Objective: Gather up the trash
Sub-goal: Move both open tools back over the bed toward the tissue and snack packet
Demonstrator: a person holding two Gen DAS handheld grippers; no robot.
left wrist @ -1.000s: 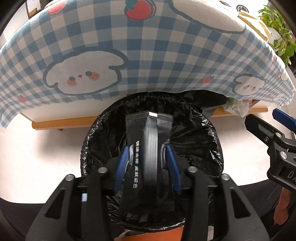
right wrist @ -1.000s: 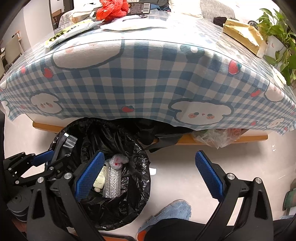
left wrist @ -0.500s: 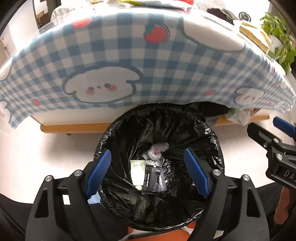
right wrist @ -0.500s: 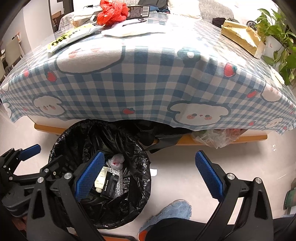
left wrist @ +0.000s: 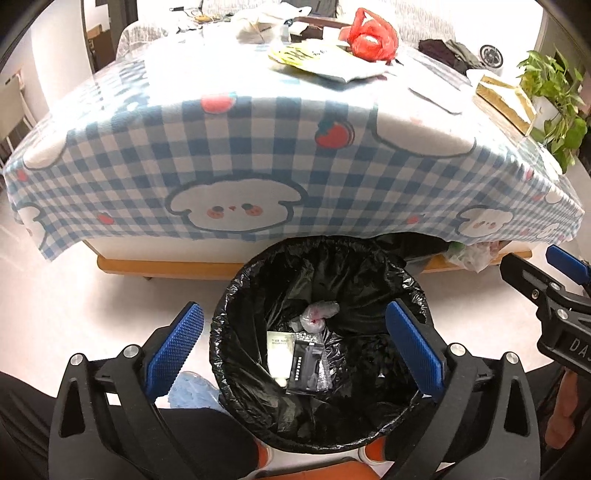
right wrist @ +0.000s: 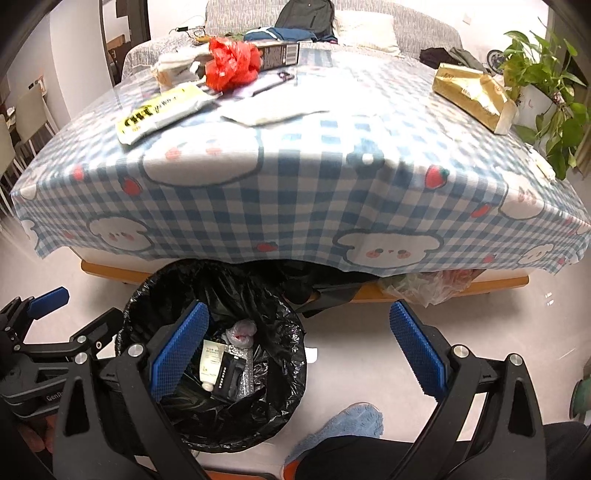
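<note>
A low worktop [right wrist: 491, 282] with an orange-brown wooden frame fills the middle of the room, draped in a blue-and-white checked cloth [right wrist: 295, 192] printed with white puppies and strawberries. The cloth's top shines under strong light and hangs over the near edge. The floor [right wrist: 351, 332] is pale and glossy. Behind stands a grey sofa [right wrist: 417, 22] with a white cushion [right wrist: 365, 26] (clothes are heaped at its right end). A leafy green potted plant [right wrist: 546, 96] sits at the right. At the far left, pale chairs [right wrist: 29, 110] stand by a white wall [right wrist: 74, 55].
</note>
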